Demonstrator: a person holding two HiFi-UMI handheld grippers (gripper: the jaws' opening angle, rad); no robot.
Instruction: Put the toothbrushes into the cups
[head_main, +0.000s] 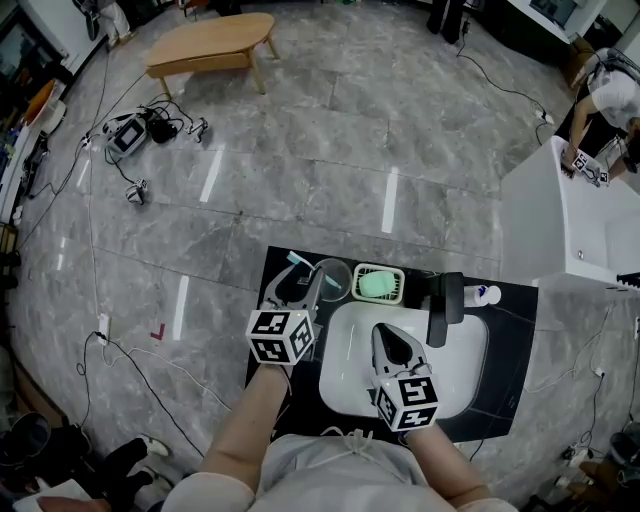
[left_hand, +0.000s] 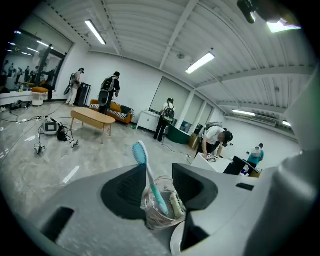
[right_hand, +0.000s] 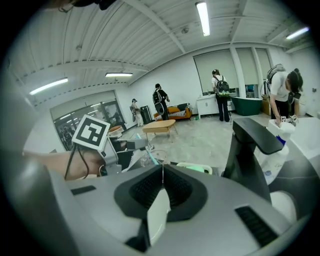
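A clear glass cup (left_hand: 161, 207) stands on the black counter (head_main: 505, 370) left of the sink, with a white toothbrush (left_hand: 150, 185) leaning in it, teal bristle head up. My left gripper (left_hand: 161, 189) is open, its two dark jaws standing apart on either side of the cup and brush without pressing on them. In the head view the left gripper (head_main: 305, 283) sits just left of the cup (head_main: 334, 280). My right gripper (head_main: 392, 345) hovers over the white sink (head_main: 350, 385), shut with nothing between its pads (right_hand: 161, 167).
A green soap bar in a white dish (head_main: 378, 284) sits behind the sink. The black faucet (head_main: 443, 308) and a white bottle (head_main: 483, 295) stand to its right. A wooden table (head_main: 212, 42) and cables lie on the floor beyond. People work at a white counter (head_main: 560, 220).
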